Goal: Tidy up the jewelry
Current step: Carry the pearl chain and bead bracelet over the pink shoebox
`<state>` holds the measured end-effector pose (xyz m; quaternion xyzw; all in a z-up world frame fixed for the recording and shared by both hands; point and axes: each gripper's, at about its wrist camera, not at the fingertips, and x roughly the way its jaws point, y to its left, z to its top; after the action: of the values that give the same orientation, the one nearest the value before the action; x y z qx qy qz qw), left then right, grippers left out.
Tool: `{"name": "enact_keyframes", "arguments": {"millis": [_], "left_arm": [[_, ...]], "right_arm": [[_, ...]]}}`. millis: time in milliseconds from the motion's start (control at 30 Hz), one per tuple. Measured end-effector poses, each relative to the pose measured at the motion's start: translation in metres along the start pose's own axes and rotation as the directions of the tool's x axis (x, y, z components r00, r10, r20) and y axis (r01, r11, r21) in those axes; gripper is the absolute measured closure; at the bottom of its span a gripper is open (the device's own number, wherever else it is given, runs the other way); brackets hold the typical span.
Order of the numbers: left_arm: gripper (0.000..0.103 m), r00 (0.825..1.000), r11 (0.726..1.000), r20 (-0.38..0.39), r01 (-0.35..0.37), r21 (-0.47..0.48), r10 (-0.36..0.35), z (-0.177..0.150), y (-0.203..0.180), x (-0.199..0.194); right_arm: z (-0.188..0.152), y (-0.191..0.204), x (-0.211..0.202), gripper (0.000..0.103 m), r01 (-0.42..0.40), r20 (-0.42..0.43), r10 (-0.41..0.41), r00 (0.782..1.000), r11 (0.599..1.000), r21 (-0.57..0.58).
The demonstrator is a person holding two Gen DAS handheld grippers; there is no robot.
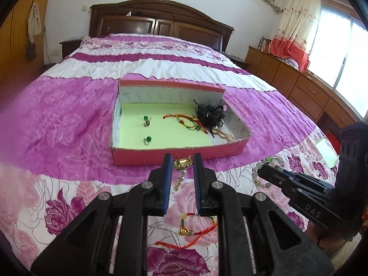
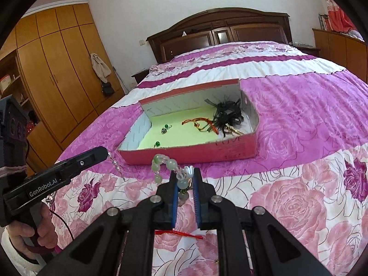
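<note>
A red box (image 1: pixel 161 155) with a pale green floor lies on the bed and also shows in the right wrist view (image 2: pixel 207 153). In it are two green-bead earrings (image 1: pixel 147 139), a coloured cord bracelet (image 1: pixel 184 120) and a black feathery hair piece (image 1: pixel 210 112). My left gripper (image 1: pixel 182 162) is shut on a gold and pearl earring (image 1: pixel 181 163), held just before the box's near wall. My right gripper (image 2: pixel 185 177) is shut on a pale green bead bracelet (image 2: pixel 165 164), also near the box's front. A second coloured cord bracelet (image 1: pixel 195 228) lies on the bedspread under the left gripper.
The bed has a pink and purple flowered bedspread (image 1: pixel 69 119) and a dark wooden headboard (image 1: pixel 158 20). A wooden dresser (image 1: pixel 299 87) stands at the right, under a window. A wooden wardrobe (image 2: pixel 57 73) stands at the left.
</note>
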<state>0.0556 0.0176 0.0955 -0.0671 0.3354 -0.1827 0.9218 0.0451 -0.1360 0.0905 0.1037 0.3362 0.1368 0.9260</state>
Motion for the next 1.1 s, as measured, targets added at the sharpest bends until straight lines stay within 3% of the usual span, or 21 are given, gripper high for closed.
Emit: {"name": "enact_keyframes", "arguments": {"millis": [533, 1100], "left_arm": [[0.093, 0.994, 0.998, 0.106, -0.045, 0.049, 0.039, 0.031, 0.002, 0.012], [0.093, 0.982, 0.995, 0.178, -0.081, 0.058, 0.070, 0.050, 0.012, 0.050]], "right_arm": [[0.032, -0.001, 0.006, 0.090, -0.011, 0.100, 0.013, 0.995, 1.000, -0.012], [0.072, -0.019, 0.043, 0.090, 0.044, 0.183, -0.042, 0.982, 0.999, -0.007]]}}
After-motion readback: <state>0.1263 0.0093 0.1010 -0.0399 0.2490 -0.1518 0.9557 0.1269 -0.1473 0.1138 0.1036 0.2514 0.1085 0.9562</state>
